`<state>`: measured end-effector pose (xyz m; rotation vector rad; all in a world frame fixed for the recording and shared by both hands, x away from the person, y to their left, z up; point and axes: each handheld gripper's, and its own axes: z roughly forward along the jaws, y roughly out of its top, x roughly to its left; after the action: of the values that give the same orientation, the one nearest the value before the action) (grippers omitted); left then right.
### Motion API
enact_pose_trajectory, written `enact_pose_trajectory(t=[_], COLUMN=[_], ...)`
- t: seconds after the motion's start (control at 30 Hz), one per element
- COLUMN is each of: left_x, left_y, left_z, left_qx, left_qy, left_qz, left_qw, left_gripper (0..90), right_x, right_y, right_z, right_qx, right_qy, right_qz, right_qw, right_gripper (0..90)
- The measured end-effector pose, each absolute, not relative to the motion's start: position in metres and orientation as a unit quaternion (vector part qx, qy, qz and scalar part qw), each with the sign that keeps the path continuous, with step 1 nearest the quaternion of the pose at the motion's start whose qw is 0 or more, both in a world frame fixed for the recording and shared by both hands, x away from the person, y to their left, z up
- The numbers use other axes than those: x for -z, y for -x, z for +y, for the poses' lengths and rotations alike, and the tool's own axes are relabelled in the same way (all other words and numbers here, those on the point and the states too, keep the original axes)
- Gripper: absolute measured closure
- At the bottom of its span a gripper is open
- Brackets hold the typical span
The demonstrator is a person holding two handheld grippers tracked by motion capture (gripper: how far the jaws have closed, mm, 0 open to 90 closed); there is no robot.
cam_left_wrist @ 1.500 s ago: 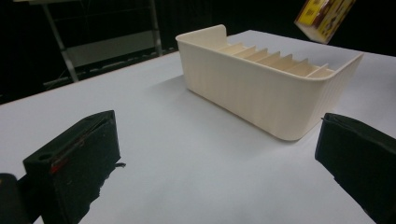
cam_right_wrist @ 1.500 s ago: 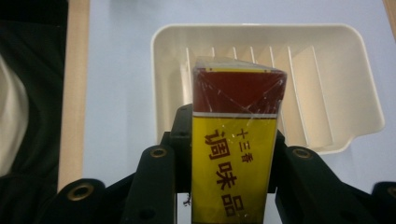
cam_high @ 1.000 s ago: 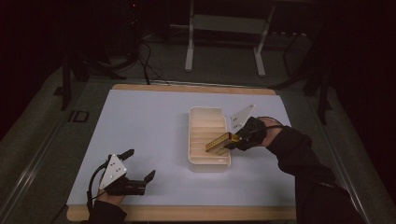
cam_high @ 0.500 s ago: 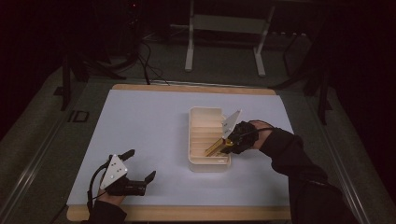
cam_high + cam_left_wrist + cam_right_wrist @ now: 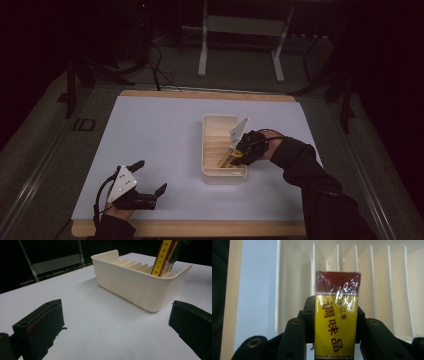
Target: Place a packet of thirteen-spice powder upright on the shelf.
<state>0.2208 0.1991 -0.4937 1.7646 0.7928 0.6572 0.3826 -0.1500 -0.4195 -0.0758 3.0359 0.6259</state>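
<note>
White table (image 5: pixel 165 135); tongs (image 5: pixel 335 322) grip box (image 5: pixel 336 315) lettered 调味品

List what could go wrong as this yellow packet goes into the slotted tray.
1. The packet, clamped in the right gripper, enters tilted; its lower end could land on a divider rather than between two.
2. The tray stands loose on the white table, and the left gripper rests apart from it, open, so a push might slide it.
3. The packet's wrap looks glossy; it may slip.
</note>
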Motion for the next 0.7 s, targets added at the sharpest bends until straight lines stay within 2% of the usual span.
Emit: enact_pose_trajectory(t=[0.7], left_x=[0.494], left_y=[-0.221], left_z=[0.199], left_qx=[-0.274], left_qy=[-0.737], left_qz=[0.332], left_qw=[0.522], left_gripper=[0.0], right_x=[0.434], right_y=[-0.38], right_z=[-0.129], right_qx=[-0.201], right_qy=[0.023], right_qz=[0.979], right_qw=[0.023], right_gripper=[67.8])
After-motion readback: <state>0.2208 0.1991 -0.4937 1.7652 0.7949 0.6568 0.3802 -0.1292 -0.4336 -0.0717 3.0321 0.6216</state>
